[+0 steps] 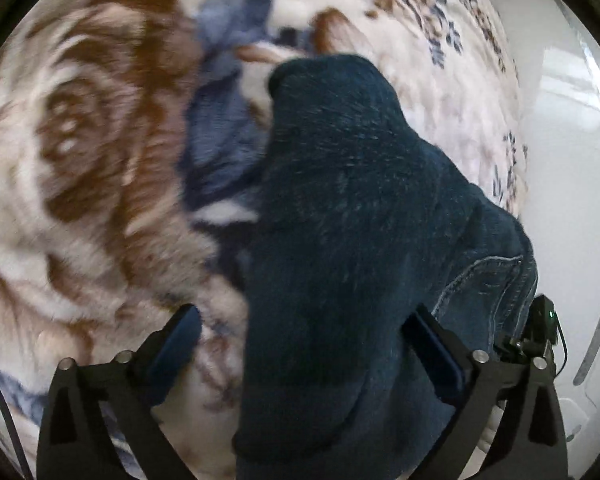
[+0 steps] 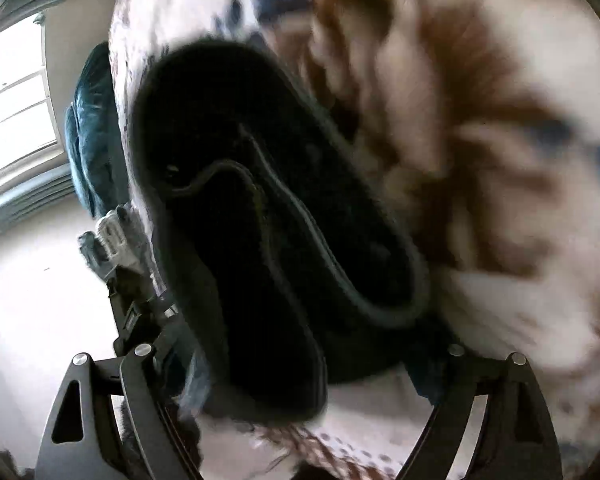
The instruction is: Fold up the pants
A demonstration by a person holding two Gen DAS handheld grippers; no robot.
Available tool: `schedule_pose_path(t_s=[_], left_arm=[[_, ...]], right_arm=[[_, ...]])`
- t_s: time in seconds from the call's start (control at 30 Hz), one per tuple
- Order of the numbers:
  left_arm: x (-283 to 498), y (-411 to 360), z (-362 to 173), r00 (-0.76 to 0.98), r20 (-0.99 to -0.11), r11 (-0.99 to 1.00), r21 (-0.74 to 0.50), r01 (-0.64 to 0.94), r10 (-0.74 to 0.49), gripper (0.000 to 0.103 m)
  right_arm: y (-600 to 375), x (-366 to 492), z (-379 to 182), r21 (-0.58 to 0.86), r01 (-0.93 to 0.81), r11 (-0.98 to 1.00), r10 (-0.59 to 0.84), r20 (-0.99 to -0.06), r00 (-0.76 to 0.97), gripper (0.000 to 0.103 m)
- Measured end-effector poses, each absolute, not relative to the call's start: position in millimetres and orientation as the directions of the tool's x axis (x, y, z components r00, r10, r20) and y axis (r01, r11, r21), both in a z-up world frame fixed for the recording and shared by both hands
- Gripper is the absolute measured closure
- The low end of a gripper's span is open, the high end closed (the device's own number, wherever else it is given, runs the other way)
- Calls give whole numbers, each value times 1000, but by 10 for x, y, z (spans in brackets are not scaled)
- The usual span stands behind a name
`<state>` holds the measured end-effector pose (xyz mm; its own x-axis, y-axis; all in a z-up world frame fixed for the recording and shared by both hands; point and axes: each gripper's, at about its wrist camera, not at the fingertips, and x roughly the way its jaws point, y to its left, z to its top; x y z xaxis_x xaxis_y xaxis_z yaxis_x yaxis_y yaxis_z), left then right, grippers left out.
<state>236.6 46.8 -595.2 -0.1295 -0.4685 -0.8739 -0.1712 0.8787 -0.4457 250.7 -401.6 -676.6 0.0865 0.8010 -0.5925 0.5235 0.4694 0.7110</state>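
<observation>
Your left gripper (image 1: 300, 344) has its fingers spread wide, pads off the cloth, with the dark blue pants (image 1: 340, 220) lying bunched between them on the floral blanket (image 1: 80, 140). Your right gripper (image 2: 296, 344) is spread too, its pads clear of the folded pants edge that fills its view. A blue patch of the blanket (image 1: 224, 80) sits just beyond the pants. The white floor (image 1: 572, 160) lies past the blanket's edge.

My bed's fleecy blanket (image 1: 80, 168), cream with brown and blue flowers, carries the dark blue pants (image 1: 340, 220).
</observation>
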Motion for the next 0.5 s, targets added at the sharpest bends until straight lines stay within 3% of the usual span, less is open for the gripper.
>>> schedule_pose_path(t_s=[0.17, 0.2, 0.27, 0.33, 0.43, 0.5], left_arm=[[2348, 456, -5899, -108, -855, 854, -483, -192, -508, 1], [2328, 436, -5787, -76, -832, 828, -532, -176, -550, 4], [2276, 338, -5618, -57, -864, 865, -495, -80, -500, 6], [2217, 291, -5700, -78, -878, 882, -470, -41, -472, 7], [2217, 390, -5975, -107, -848, 854, -509, -108, -518, 6], [2246, 394, -5950, -104, -845, 851, -514, -107, -524, 10]], right_arm=[[-3792, 2650, -6975, 753, 496, 432, 850, -524, 54, 1], [-3783, 2660, -6962, 771, 490, 408, 863, -500, 68, 1], [-3769, 2658, -6866, 824, 457, 336, 896, -429, 116, 1], [-3733, 2643, -6790, 829, 403, 386, 885, -457, 92, 3], [-3761, 2567, -6962, 797, 441, 412, 871, -487, 66, 10], [-3741, 2572, -6979, 791, 456, 408, 870, -489, 69, 7]])
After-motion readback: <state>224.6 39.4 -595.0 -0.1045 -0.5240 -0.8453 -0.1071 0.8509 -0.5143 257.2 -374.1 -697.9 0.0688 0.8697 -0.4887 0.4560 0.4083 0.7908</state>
